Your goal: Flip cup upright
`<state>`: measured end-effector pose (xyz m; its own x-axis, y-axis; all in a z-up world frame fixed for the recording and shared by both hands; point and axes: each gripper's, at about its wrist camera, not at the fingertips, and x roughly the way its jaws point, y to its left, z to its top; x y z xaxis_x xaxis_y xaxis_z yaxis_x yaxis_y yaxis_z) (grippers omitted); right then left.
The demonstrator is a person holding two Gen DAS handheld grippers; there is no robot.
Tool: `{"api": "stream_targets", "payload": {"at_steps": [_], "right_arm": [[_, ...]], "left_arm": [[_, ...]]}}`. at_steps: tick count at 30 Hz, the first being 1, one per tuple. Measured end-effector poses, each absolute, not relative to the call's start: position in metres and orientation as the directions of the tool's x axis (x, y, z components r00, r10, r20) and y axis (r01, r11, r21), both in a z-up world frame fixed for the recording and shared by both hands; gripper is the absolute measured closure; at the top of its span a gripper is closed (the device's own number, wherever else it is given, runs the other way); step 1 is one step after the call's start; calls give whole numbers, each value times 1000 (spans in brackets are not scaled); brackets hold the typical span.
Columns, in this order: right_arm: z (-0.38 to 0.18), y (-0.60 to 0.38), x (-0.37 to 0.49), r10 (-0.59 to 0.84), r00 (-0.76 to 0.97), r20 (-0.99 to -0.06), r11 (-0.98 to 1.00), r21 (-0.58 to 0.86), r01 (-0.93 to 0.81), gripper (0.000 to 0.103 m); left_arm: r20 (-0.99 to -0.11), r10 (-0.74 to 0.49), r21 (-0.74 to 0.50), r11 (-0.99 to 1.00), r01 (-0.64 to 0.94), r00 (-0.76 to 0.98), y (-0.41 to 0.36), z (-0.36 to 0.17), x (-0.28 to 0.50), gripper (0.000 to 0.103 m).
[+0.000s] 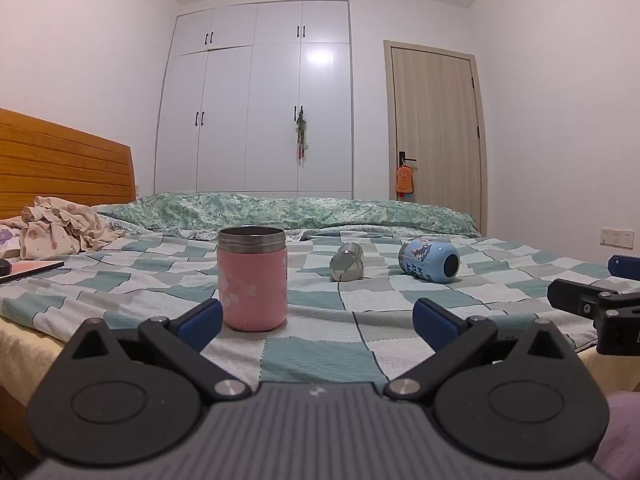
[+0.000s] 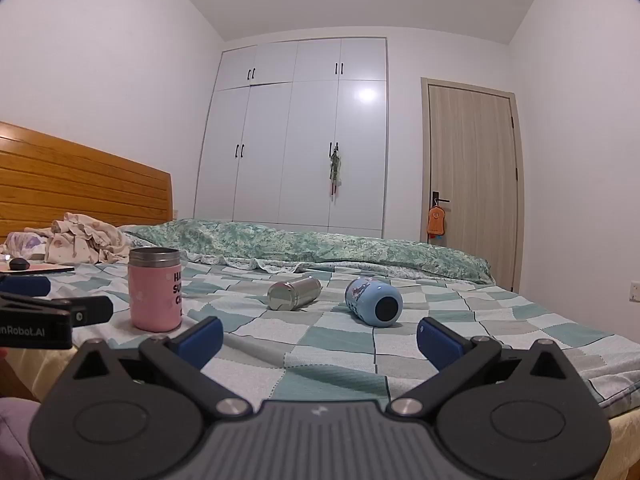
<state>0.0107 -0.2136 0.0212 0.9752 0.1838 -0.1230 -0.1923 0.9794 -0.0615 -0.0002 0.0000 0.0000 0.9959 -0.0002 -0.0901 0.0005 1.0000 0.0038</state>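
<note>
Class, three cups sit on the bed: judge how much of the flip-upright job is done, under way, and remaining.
Done: the pink cup stands upright on the bed. In hand: nothing; the left gripper and right gripper are both open and empty. Left: the steel cup and blue cup lie on their sides.

The pink cup's (image 2: 155, 289) black lettering curves out of sight around its side. The left gripper (image 2: 48, 304) is cut off by the frame's edge.
</note>
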Motion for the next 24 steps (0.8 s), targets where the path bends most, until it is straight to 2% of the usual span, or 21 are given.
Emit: {"api": "stream_targets", "payload": {"at_steps": [24], "right_arm": [[22,-213,11,184,974,-131,979,-63,-193,0]], "left_arm": [[-92,-1,3,1000,1,996,0,0,0,0]]}}
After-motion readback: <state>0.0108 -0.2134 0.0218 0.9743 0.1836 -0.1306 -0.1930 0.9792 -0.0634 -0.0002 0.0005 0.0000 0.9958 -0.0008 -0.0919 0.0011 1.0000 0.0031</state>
